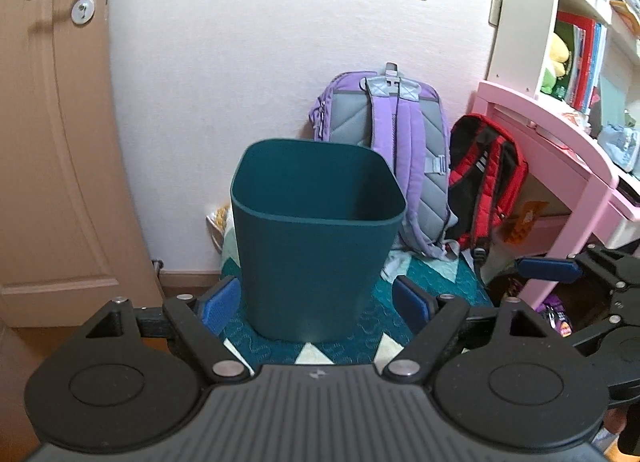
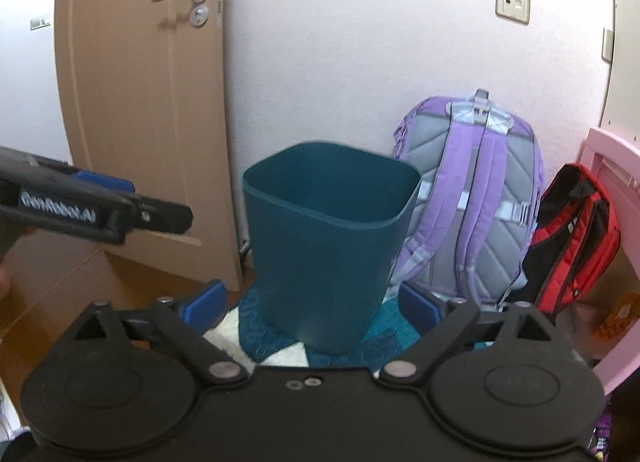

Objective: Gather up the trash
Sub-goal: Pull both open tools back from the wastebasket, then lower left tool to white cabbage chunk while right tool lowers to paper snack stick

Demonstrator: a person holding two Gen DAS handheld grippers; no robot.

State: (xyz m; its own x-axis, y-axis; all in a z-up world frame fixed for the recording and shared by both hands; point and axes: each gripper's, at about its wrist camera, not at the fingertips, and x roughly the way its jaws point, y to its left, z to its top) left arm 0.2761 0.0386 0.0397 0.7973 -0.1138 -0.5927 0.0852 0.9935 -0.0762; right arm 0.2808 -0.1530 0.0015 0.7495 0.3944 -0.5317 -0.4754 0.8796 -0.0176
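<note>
Trash bin, dark teal plastic, square with rounded corners (image 1: 316,238), upright on teal patchwork mat (image 1: 424,282), ahead of both my grippers. Left hand-held gripper (image 1: 316,302) wide, nothing between pads. Right hand-held gripper (image 2: 312,302) wide, nothing held. Behind bin: lilac-grey backpack (image 1: 400,134) against white wall (image 1: 260,42).
</note>
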